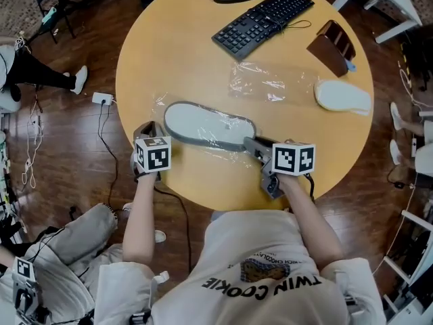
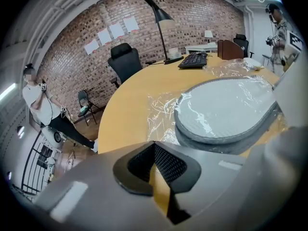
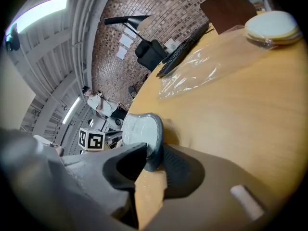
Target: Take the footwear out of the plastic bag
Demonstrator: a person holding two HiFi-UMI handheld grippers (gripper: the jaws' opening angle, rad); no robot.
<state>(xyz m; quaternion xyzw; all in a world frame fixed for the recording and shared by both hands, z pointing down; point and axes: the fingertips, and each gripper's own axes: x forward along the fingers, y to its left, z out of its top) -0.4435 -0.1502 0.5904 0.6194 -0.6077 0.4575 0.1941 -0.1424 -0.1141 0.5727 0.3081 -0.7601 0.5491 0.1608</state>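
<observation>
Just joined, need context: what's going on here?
A person at a round table holds a gripper in each hand. The right gripper is clamped on one end of a grey slipper lying sole-up inside a clear plastic bag. The left gripper sits at the other end, jaws closed at the bag's edge; whether they pinch film is unclear. A second, pale slipper lies farther right.

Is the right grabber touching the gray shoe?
Touching. In the right gripper view, the right gripper has its jaws pinched on the gray shoe at its end.
</observation>
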